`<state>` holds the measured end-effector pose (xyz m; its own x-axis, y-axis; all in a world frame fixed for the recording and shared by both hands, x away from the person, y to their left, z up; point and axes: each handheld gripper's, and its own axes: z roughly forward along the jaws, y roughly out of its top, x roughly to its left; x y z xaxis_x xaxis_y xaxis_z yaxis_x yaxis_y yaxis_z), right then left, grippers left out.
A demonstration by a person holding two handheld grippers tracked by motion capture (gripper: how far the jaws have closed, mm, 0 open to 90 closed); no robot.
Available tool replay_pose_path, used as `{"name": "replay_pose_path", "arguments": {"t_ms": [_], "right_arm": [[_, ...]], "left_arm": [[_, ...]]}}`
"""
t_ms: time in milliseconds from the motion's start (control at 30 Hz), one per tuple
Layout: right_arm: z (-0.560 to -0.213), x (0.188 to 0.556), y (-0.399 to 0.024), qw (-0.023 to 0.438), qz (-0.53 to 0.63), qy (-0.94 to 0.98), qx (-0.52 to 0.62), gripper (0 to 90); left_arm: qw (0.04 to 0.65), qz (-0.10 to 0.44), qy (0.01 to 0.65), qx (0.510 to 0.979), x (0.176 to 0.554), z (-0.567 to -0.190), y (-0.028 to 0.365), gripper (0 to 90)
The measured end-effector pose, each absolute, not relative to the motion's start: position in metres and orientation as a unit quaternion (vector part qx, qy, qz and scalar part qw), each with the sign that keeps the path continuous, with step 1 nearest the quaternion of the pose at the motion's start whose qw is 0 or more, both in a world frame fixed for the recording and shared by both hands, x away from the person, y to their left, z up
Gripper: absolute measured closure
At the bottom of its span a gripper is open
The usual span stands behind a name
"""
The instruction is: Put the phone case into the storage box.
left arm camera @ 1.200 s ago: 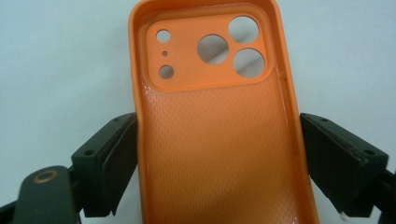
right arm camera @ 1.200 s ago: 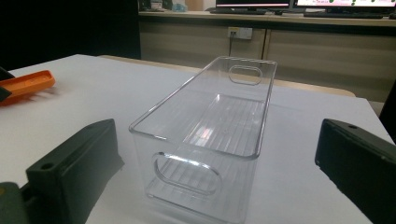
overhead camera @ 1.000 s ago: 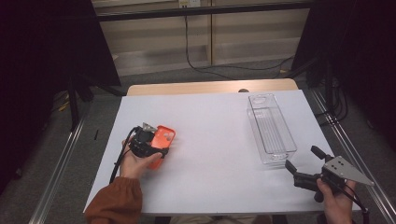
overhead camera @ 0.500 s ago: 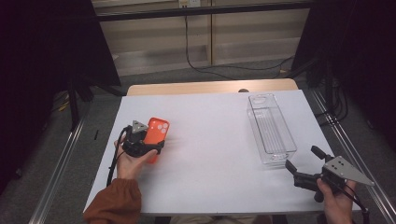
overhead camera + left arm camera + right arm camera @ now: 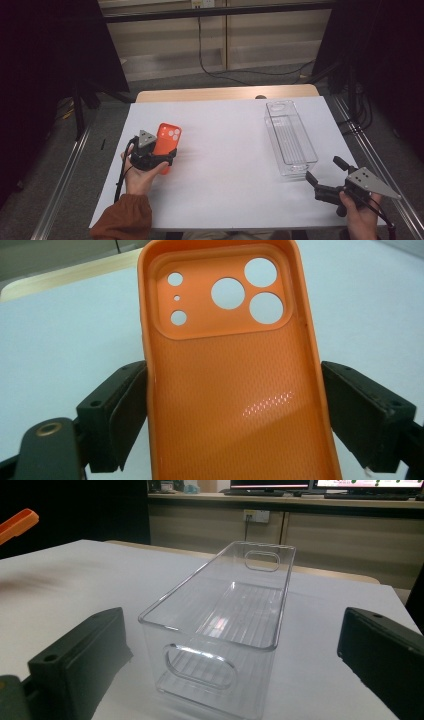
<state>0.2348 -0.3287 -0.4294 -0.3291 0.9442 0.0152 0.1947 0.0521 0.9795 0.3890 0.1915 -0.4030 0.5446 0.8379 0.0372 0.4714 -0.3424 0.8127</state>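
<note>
1. Left gripper (image 5: 159, 159): jaws clamped on the orange phone case (image 5: 166, 144), one jaw on each long edge, as the left gripper view shows with both pads against the case's sides (image 5: 235, 390).
2. Case position: it sticks out ahead of the left gripper, camera-cutout end farthest from the hand, inner face turned toward the gripper's camera. Its long axis runs along the gripper's own pointing line, away from the person.
3. Key relation: the clear plastic bin (image 5: 290, 137) sits well off to the right of the left gripper, across bare white table (image 5: 225, 150). Bin's long axis also runs away from the person, so roughly parallel to the case as held.
4. Right gripper (image 5: 325, 177): jaws wide apart, nothing between them. It rests just before the bin's near short end, pointed along the bin's length; the right gripper view looks straight at the near handle slot (image 5: 200, 669).
5. Nearer hand: right is close to the bin, left is well apart from it but has the case.
6. Judgement: if the case goes into the bin, the left hand has to carry it rightward; little turning needed since the axes about match.
</note>
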Motion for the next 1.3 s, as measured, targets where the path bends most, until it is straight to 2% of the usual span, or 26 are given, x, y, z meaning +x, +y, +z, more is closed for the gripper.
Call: {"name": "replay_pose_path", "arguments": {"t_ms": [533,1300], "right_arm": [[-0.429,0.237,-0.327,0.358,0.526,0.627,0.449,0.0],[-0.424,0.25,-0.316,0.334,0.539,0.646,0.425,0.0]], "left_arm": [[0.432,0.223,0.394,0.78,0.374,-0.398,0.175,15.1],[0.446,0.211,0.35,0.796,0.359,-0.396,0.137,15.1]]}}
